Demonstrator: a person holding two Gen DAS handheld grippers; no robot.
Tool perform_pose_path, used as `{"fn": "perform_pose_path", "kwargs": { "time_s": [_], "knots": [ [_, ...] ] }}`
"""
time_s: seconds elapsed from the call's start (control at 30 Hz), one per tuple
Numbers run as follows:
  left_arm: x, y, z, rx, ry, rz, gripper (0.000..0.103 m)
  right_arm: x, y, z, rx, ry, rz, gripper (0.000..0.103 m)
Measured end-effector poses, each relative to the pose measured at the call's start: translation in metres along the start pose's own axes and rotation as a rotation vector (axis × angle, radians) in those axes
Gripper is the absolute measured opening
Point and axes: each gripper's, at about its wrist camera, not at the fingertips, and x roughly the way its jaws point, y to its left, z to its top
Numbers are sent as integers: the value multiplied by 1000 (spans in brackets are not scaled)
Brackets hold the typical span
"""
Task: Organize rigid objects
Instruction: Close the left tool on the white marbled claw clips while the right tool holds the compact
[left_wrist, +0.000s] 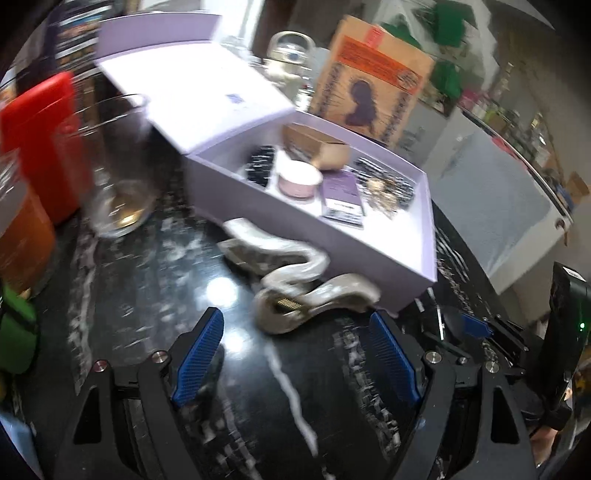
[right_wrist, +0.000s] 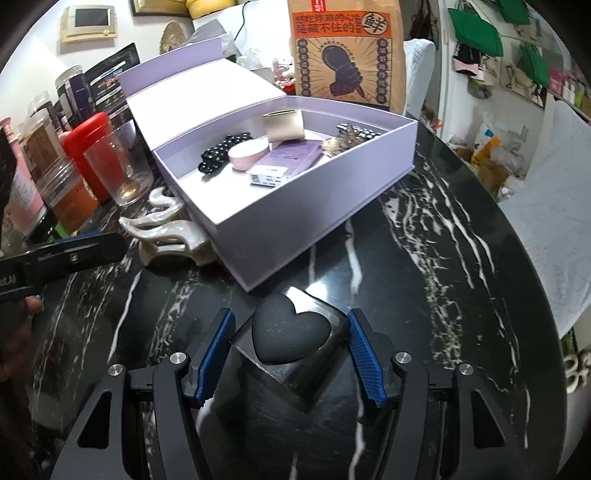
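An open lilac box (left_wrist: 369, 258) (right_wrist: 295, 218) sits on the black marble table, holding a pink round case (left_wrist: 299, 179) (right_wrist: 246, 152), a purple card (left_wrist: 341, 197), black bead pieces and a tan box (left_wrist: 317, 142). A pearly wavy hair clip (left_wrist: 295, 284) (right_wrist: 166, 236) lies against the box's near side. My left gripper (left_wrist: 295, 350) is open, just short of the clip. My right gripper (right_wrist: 290, 347) is shut on a dark clear cube with a black heart (right_wrist: 291, 332), resting low over the table in front of the box.
A clear glass (left_wrist: 118, 166) (right_wrist: 118, 166), a red canister (left_wrist: 40, 136) (right_wrist: 88, 147) and jars (right_wrist: 55, 173) stand at the left. A brown paper bag (left_wrist: 369, 77) (right_wrist: 343, 48) stands behind the box. The table's round edge (right_wrist: 535, 295) curves at the right.
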Motion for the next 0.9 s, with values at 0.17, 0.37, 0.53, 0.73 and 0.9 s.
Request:
{"fn": "perform_pose_path", "kwargs": {
  "time_s": [0.17,0.37,0.53,0.73,0.9],
  "knots": [
    [20,-9,10,20,43,-3,81,-4,-9,-3,9,-3,-4,62],
    [37,-12,17,62,90,20,81,-6,-16,-3,12,-4,-3,62],
    [44,-12,20,69,109,8,81,-4,-17,-2,7,-5,-7,63],
    [48,-10,23,64,105,-18,82,-4,-17,-1,7,-6,-7,63],
    [47,-11,21,79,90,-33,82,-4,-17,-2,5,-5,-8,63]
  ]
}}
